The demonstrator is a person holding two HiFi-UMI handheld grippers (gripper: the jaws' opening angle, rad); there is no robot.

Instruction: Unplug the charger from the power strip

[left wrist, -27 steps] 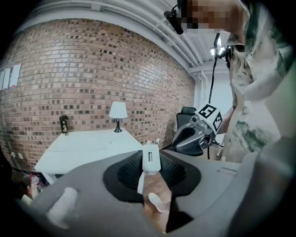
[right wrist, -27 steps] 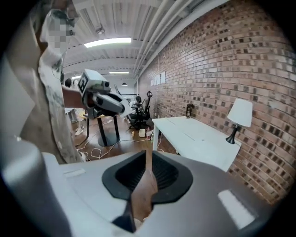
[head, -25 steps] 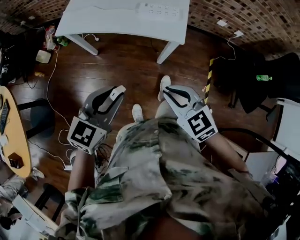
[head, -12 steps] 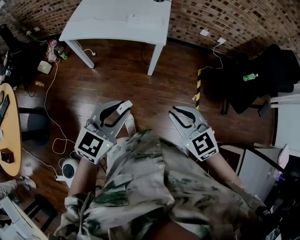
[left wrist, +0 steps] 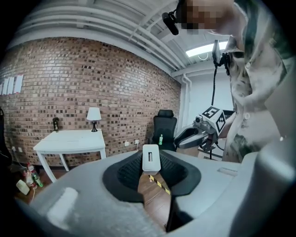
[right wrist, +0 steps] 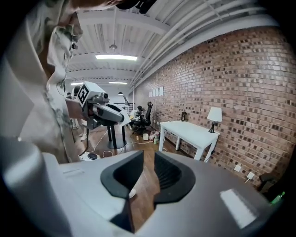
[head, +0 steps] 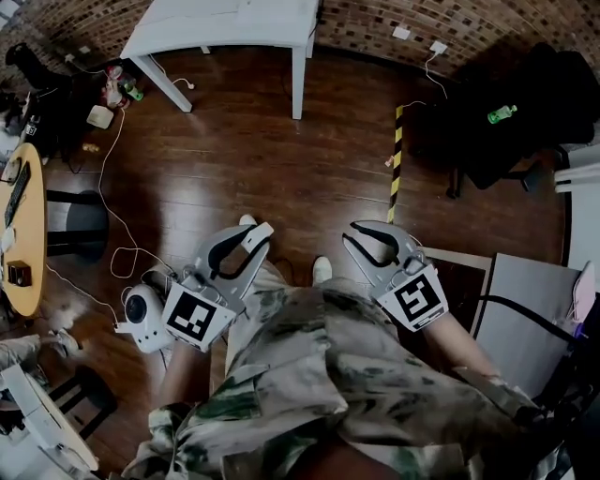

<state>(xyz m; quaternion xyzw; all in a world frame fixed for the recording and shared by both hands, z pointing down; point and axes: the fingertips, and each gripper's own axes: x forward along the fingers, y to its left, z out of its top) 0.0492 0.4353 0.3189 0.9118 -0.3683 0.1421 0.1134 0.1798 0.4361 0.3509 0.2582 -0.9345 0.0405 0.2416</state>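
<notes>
In the left gripper view a small white charger (left wrist: 151,158) stands upright between the jaw tips, with my left gripper (left wrist: 151,167) shut on it. No cord hangs from it. In the head view the left gripper (head: 255,231) and the right gripper (head: 354,234) are held out side by side over the wooden floor, in front of the person's camouflage shirt. My right gripper (right wrist: 149,155) shows a narrow gap with only floor behind it. The white table (head: 225,23) stands far off at the top edge. No power strip is in view.
A yellow-and-black tape strip (head: 395,155) runs along the floor ahead. A black chair (head: 511,131) with a green bottle (head: 502,113) stands at the right. A round wooden table (head: 19,234), floor cables (head: 108,187) and a white floor device (head: 141,314) lie left. A lamp (left wrist: 94,114) stands on the white table.
Both grippers have moved back from the white table with the person. The table has slid to the top edge of the head view and the power strip has left the picture.
</notes>
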